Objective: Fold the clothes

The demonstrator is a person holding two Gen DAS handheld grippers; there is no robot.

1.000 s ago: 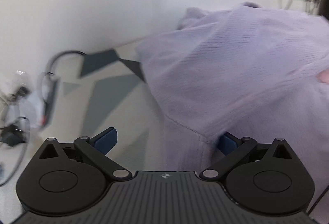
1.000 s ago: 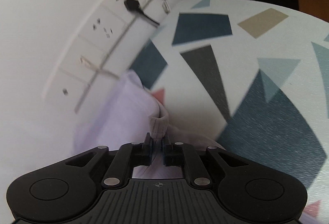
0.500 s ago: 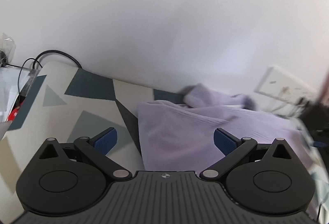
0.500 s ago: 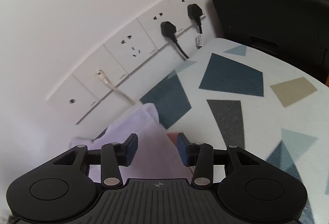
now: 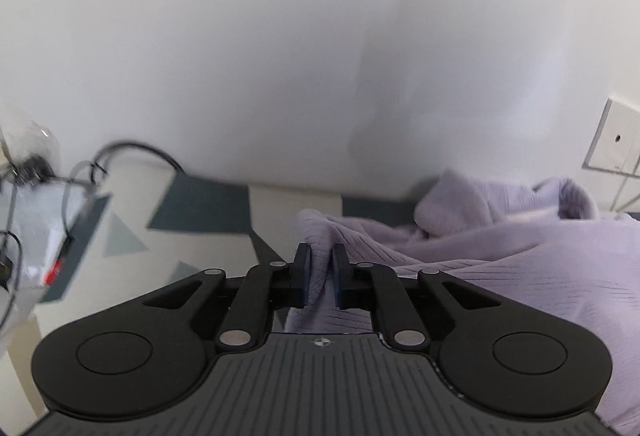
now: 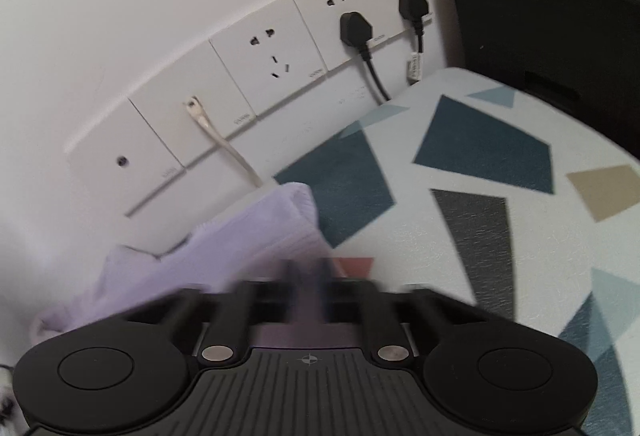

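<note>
A lilac ribbed knit garment [image 5: 520, 268] lies crumpled on a table with a geometric-patterned cloth [image 5: 208, 204], against a white wall. My left gripper [image 5: 320, 276] is shut on a fold at the garment's left edge. In the right wrist view the same garment [image 6: 240, 236] lies below the wall sockets. My right gripper [image 6: 308, 284] is motion-blurred, its fingers close together over the garment's right edge, with lilac cloth between them.
Wall sockets [image 6: 268, 56] with two black plugs [image 6: 356, 28] and a white cable run along the wall. A black appliance [image 6: 540, 16] stands at the right. Black cables [image 5: 132, 152] and a clear plastic bag [image 5: 32, 220] lie at the left.
Both grippers were open half a second ago; the left has closed on the garment's left edge, the right has closed in over the right edge. One second ago the right held the garment.
</note>
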